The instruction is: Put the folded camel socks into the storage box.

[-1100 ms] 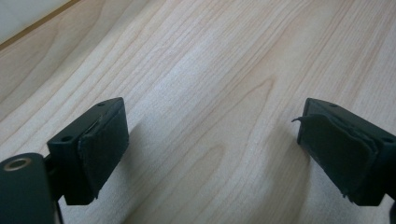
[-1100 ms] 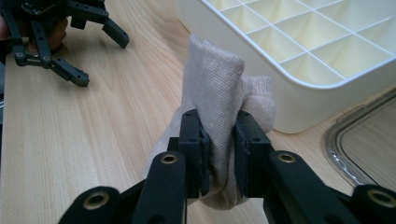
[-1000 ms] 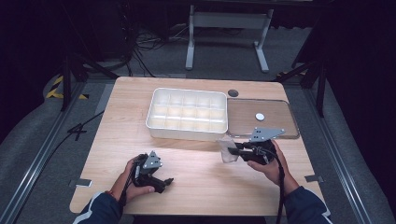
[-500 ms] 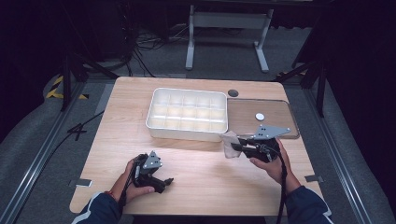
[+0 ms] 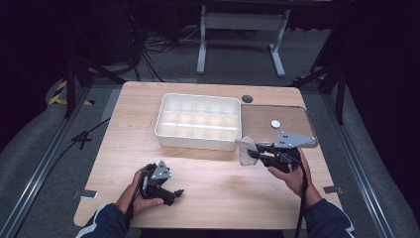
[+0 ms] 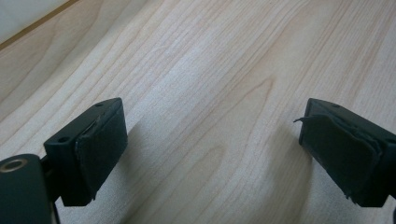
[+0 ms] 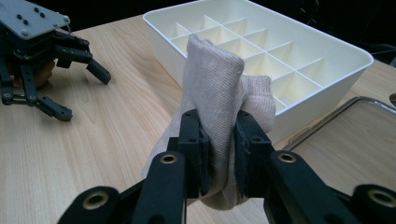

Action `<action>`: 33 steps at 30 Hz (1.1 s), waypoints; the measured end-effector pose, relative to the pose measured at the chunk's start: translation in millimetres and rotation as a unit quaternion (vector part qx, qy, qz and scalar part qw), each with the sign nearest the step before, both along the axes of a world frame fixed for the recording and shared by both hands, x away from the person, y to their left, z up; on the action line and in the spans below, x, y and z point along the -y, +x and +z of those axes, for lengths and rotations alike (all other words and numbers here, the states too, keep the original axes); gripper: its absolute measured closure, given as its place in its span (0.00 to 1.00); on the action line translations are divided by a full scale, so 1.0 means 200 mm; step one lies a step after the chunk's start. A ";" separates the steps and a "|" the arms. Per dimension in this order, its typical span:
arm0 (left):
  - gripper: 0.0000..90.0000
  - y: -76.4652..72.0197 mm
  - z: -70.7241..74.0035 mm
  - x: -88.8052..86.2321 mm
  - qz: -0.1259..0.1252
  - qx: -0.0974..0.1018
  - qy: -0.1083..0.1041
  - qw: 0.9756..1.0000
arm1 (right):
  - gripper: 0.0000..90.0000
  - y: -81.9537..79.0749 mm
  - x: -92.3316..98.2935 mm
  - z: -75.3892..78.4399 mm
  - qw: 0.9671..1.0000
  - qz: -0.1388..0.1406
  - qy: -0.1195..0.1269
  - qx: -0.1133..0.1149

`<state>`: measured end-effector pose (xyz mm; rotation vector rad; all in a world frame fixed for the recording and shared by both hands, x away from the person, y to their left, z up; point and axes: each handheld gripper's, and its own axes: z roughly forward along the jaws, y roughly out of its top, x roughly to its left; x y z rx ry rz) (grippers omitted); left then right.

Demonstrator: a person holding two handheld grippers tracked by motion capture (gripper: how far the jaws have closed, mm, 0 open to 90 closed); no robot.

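A light wooden surface [image 5: 208, 168] holds a white divided tray [image 5: 198, 121] at its far middle, with a clear flat lid [image 5: 292, 119] lying just to the tray's right. The right gripper [image 5: 253, 154], near the tray's near right corner, is clamped on a beige folded cloth [image 7: 219, 93] that stands up between its jaws. The left gripper [image 5: 174, 194] rests at the near left, its jaws spread wide over bare wood with nothing between them.
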<state>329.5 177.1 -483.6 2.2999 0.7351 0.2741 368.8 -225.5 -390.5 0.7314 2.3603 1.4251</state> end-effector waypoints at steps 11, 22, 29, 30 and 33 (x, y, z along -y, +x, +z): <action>0.08 0.00 0.00 0.00 0.001 -0.002 -0.001 1.000 | 0.83 0.07 0.02 0.10 1.000 -0.009 0.015 0.018; 0.08 0.00 0.00 0.01 0.003 -0.002 0.000 1.000 | 0.83 0.16 -0.06 0.18 0.999 -0.016 0.007 0.039; 0.08 0.00 0.00 0.01 0.004 -0.002 -0.001 1.000 | 0.83 0.24 -0.13 0.19 0.999 -0.020 -0.001 0.044; 0.08 0.00 0.00 0.01 0.004 -0.003 -0.001 1.000 | 0.83 0.25 -0.15 0.19 0.999 -0.019 -0.005 0.043; 0.08 0.00 0.00 0.01 0.004 -0.002 -0.002 1.000 | 0.83 0.27 -0.17 0.18 0.999 -0.020 -0.017 0.044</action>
